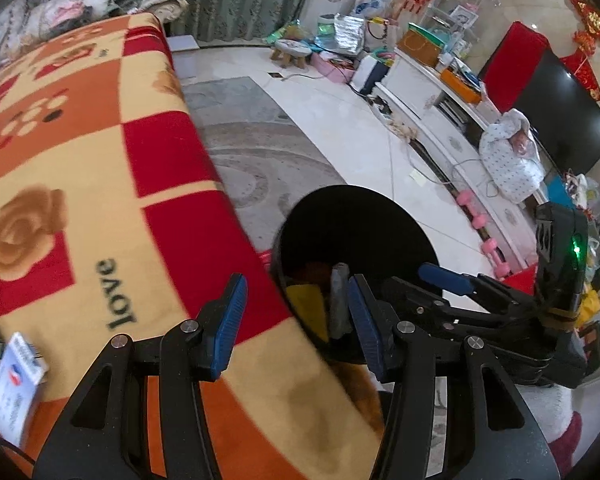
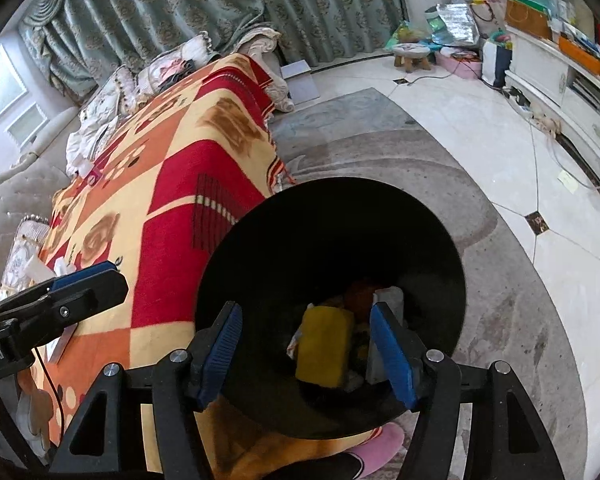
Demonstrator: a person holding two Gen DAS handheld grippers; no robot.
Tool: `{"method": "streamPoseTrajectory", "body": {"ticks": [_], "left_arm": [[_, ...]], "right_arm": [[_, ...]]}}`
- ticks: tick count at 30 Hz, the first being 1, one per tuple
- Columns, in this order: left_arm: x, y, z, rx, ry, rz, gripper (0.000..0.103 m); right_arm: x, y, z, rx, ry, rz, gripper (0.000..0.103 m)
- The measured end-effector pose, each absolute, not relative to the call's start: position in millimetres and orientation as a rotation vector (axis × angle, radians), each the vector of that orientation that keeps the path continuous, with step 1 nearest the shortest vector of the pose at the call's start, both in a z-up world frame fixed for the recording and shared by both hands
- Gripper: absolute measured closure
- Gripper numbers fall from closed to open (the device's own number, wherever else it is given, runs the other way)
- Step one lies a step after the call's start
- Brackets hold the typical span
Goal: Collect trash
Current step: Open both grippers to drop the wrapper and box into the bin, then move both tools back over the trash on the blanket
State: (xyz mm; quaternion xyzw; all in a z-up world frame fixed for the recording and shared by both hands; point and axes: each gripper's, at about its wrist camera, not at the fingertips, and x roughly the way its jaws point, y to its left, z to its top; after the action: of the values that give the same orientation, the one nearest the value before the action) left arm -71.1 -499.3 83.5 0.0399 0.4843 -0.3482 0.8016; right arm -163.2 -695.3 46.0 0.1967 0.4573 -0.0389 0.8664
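A black round bin stands on the floor against the blanket-covered table. In it lie a yellow piece, a grey piece and something orange. My left gripper is open over the table edge and the bin's near rim, with nothing between its pads. My right gripper is open above the bin mouth. The yellow piece shows between its fingers, blurred and clear of both pads. One blue finger of the right gripper reaches over the bin in the left wrist view.
A white printed packet and small white items lie on the table. A grey rug surrounds the bin. A pink slipper is beside it. Pink dumbbells, a TV cabinet and a small stool stand further off.
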Motion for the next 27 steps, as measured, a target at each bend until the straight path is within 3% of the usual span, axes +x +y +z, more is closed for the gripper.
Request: {"method": "streamPoseTrajectory", "body": {"ticks": [13,27], "left_arm": [[-70,-412,92,0.097,1.002,-0.596,0.052],[-41,-264,98,0.011,0.978,-0.350,0.052]], "right_arm": [[-140,-619,65,0.321,0.955,0.046,0.034],[-92,-504,63,0.213,1.005,0.237,0.032]]}}
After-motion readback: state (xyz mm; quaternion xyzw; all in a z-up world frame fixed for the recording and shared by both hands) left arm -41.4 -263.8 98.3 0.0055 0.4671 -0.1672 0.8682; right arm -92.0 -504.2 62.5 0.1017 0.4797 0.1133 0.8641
